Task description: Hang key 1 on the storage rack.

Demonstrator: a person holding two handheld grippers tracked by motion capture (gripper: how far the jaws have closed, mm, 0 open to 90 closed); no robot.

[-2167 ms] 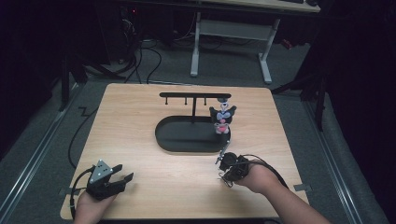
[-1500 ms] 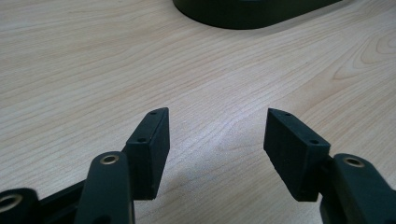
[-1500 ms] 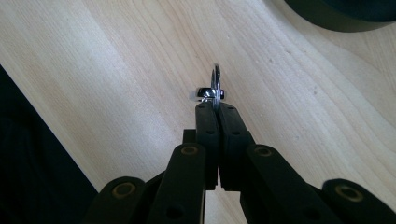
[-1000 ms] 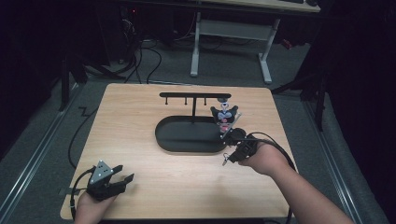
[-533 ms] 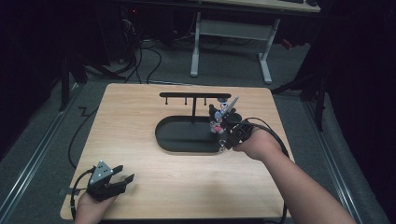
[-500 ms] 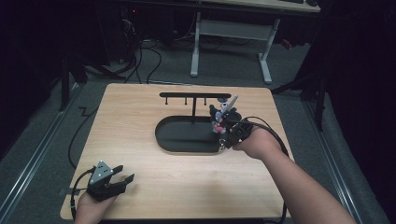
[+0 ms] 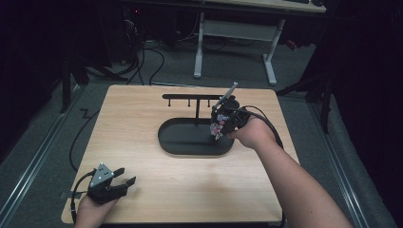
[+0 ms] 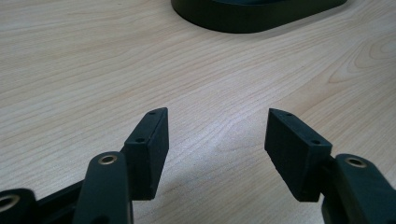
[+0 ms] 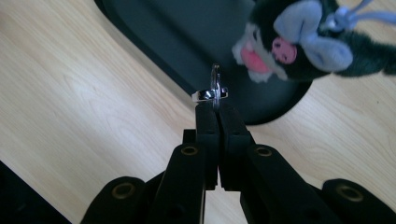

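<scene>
Right tongs (image 9: 215, 109): matte black jaws pressed together, clamping a thin shiny metal key ring (image 9: 215, 88) edge-on at the tips. In the right gripper view the ring sits at frame centre, standing upright above the jaw tips. Just upper right of it is a small dark fuzzy plush toy (image 9: 299, 46) with grey-blue ears, pink patches and a pale blue cord; whether the cord joins the ring I cannot tell.

High view: right tongs (image 7: 222, 124) sit right of centre, over the right end of the flat black oval stand base (image 7: 185, 140), smooth, with a low rim. A thin black post and horizontal bar with short pegs (image 7: 192, 97) rises from the base's far side. The plush (image 7: 217, 129) shows as a small pink-white blob at the jaws.

Left tongs (image 7: 124, 183): lower left of the high view, low over the pale wood-grain bench (image 7: 133, 123), jaws apart, gripping nothing. In the left gripper view the ribbed black pads (image 8: 154, 140) frame bare wood, with the base edge (image 8: 252, 18) at the top.
</scene>
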